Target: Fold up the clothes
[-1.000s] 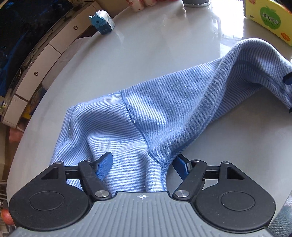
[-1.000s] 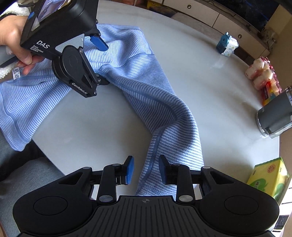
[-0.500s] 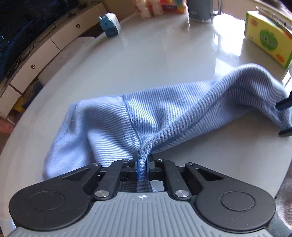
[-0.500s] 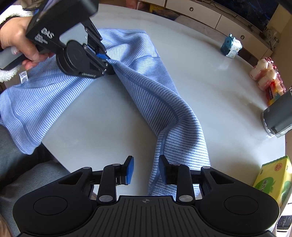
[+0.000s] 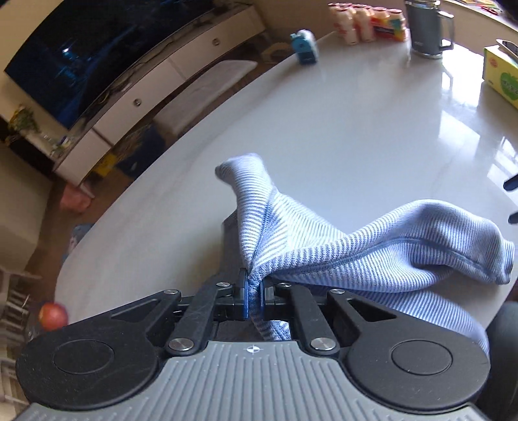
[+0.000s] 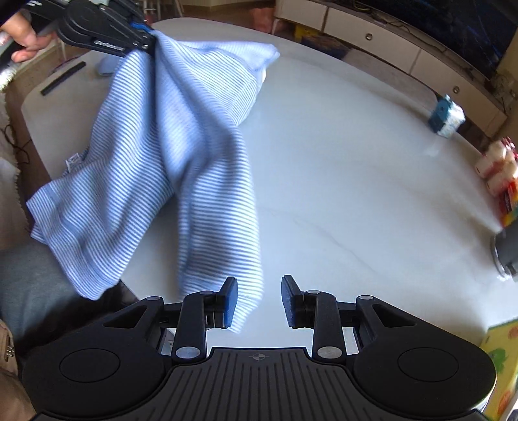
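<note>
1. Lifted since half a second ago, the left gripper [image 5: 253, 293] has hauled the striped blue garment [image 6: 181, 155] up off the white table [image 6: 356, 181]; the cloth that lay spread across the top now hangs from a raised pinch at 11 o'clock in the right wrist view.

2. Its blue pads are pressed together on a seam of the fabric; from that clamp one fold rises toward 12 o'clock and a long sleeve-like length trails toward 3 o'clock, its end resting on the table.

3. The right gripper [image 6: 259, 299] stands with its fingers apart and nothing between them; the sleeve's lower end lies just beside the left-hand pad [image 6: 230, 301], outside the gap.

4. Part of the garment drapes over the near table edge at 8 o'clock.

5. Risk, as judged: held at one bunched point alone, the garment may twist or slide off the edge; a closing right gripper could miss the hem, since the cloth sits off-centre.

6. A grey mug [image 5: 424, 29] and yellow box [image 5: 501, 74] stand well apart at 1 o'clock.
</note>
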`<control>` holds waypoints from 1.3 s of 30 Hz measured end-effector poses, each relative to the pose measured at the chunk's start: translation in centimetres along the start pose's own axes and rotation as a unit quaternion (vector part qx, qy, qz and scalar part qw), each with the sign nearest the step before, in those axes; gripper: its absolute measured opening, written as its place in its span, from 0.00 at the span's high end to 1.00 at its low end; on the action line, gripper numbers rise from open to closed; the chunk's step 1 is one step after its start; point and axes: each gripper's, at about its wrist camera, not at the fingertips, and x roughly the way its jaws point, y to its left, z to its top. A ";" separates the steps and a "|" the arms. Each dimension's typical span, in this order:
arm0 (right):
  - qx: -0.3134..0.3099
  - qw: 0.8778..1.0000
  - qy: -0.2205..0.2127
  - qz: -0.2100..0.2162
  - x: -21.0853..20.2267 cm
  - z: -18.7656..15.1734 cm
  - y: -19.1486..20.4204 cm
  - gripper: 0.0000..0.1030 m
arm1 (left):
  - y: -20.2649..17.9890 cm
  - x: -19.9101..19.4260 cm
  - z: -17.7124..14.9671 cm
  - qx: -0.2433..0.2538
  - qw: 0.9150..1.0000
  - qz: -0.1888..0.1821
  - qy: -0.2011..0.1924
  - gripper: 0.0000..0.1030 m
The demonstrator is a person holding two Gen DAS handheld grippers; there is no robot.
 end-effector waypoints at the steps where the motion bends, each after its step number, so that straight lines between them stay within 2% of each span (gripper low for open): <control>1: -0.007 1.000 -0.003 0.004 0.2 0.6 0.4 0.70 | 0.8 -0.5 -0.8 -0.005 1.000 0.005 0.004 0.94; 9: -0.053 0.997 -0.027 0.041 2.4 5.8 3.7 0.70 | 6.5 -2.9 -7.4 -0.037 0.997 0.051 0.042 0.94; 17: -0.120 0.988 -0.050 0.087 4.1 11.5 8.2 0.70 | 11.6 -3.6 -14.7 -0.089 0.988 0.084 0.090 0.94; 21: -0.144 0.981 -0.067 0.111 5.6 14.8 9.9 0.70 | 12.8 -3.6 -17.4 -0.113 0.985 0.084 0.094 0.94; 26: -0.149 0.975 -0.076 0.147 9.0 19.5 11.4 0.70 | 12.5 -3.5 -19.3 -0.105 0.988 0.071 0.090 0.94; 30: -0.164 0.970 -0.073 0.164 11.3 22.2 13.6 0.54 | 12.7 -2.6 -20.6 -0.100 0.989 0.063 0.092 0.94; 34: -0.178 0.964 -0.070 0.183 12.3 24.4 15.9 0.54 | 13.1 -1.6 -21.9 -0.104 0.988 0.051 0.102 0.94; 39: -0.170 0.963 -0.063 0.198 14.2 26.8 17.9 0.52 | 13.3 -0.4 -23.4 -0.109 0.986 0.040 0.119 0.94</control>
